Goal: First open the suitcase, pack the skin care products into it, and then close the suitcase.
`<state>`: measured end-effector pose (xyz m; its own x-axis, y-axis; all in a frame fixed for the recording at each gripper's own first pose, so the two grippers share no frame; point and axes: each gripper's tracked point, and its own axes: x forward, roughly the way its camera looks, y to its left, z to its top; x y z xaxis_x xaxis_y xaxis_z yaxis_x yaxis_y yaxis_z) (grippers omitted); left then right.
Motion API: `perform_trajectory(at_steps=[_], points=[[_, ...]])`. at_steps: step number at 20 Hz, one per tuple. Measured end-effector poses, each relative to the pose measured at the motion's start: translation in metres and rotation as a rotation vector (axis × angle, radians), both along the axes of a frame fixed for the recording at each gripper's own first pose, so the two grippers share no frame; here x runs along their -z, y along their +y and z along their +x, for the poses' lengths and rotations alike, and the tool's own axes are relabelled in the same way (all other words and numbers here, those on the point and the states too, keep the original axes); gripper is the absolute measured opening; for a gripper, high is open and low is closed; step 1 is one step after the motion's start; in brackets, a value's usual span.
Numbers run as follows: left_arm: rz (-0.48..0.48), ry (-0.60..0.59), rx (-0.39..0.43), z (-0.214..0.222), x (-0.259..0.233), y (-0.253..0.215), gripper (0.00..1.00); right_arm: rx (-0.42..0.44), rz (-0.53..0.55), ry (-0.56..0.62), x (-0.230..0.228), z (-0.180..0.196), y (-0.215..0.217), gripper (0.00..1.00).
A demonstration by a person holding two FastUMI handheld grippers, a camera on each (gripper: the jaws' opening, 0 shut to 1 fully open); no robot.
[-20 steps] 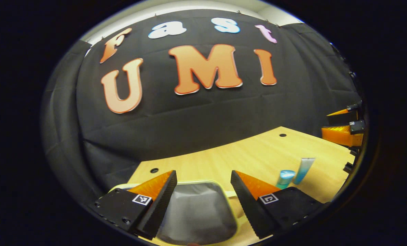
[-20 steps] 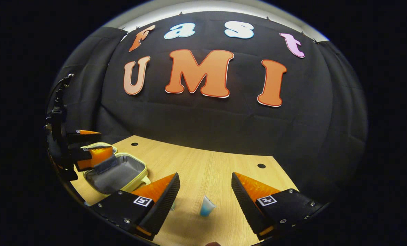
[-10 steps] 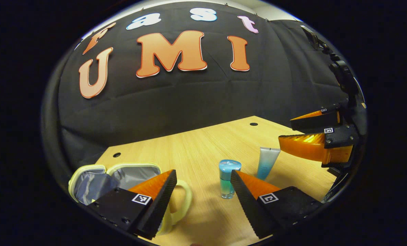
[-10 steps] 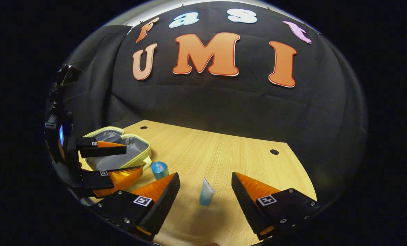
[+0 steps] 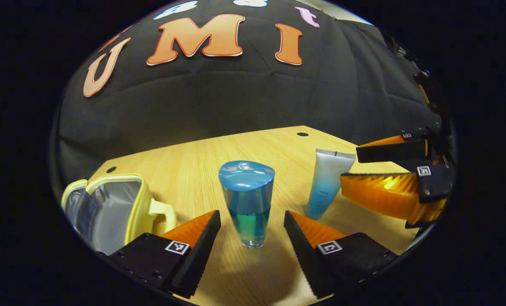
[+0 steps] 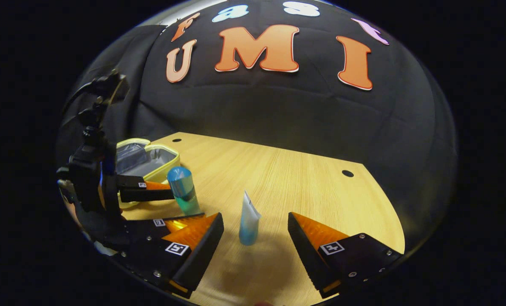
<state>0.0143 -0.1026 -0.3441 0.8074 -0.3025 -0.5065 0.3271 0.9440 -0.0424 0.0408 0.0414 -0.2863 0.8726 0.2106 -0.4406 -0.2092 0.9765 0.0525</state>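
Left gripper view: our left gripper [image 5: 251, 229], jaws spread, flanks the bottle [image 5: 247, 202]; rigid, likely slick, so we advise gripping mid-body.

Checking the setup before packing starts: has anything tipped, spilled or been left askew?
Nothing stands out. The blue bottle and the tube both stand upright on the table, with no spill showing. The suitcase lies open beside them. Both tongs, left and right, are open.
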Motion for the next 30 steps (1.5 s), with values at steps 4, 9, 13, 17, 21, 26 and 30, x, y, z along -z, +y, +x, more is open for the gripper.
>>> perform_trajectory(at_steps=[4, 9, 13, 17, 21, 26, 30], points=[[-0.001, -0.026, 0.023, 0.015, 0.007, -0.001, 0.61, -0.006, 0.025, 0.028, 0.021, 0.007, 0.002, 0.96], [-0.036, -0.04, 0.027, 0.015, 0.0, -0.002, 0.42, -0.03, 0.047, 0.051, 0.046, 0.019, 0.015, 0.96], [-0.029, -0.087, 0.017, 0.013, -0.019, 0.005, 0.42, -0.045, 0.067, 0.075, 0.061, 0.028, 0.026, 0.83], [-0.022, -0.119, -0.016, 0.012, -0.049, 0.024, 0.41, -0.027, 0.118, 0.095, 0.048, 0.03, 0.031, 0.41], [-0.033, -0.129, -0.06, 0.014, -0.099, 0.05, 0.41, -0.073, 0.097, 0.058, -0.002, 0.022, 0.038, 0.39], [-0.039, -0.158, -0.124, 0.016, -0.159, 0.099, 0.42, -0.082, 0.105, 0.026, -0.065, 0.018, 0.05, 0.4], [-0.028, -0.186, -0.145, 0.013, -0.194, 0.136, 0.42, -0.096, 0.103, -0.015, -0.111, 0.015, 0.068, 0.39]])
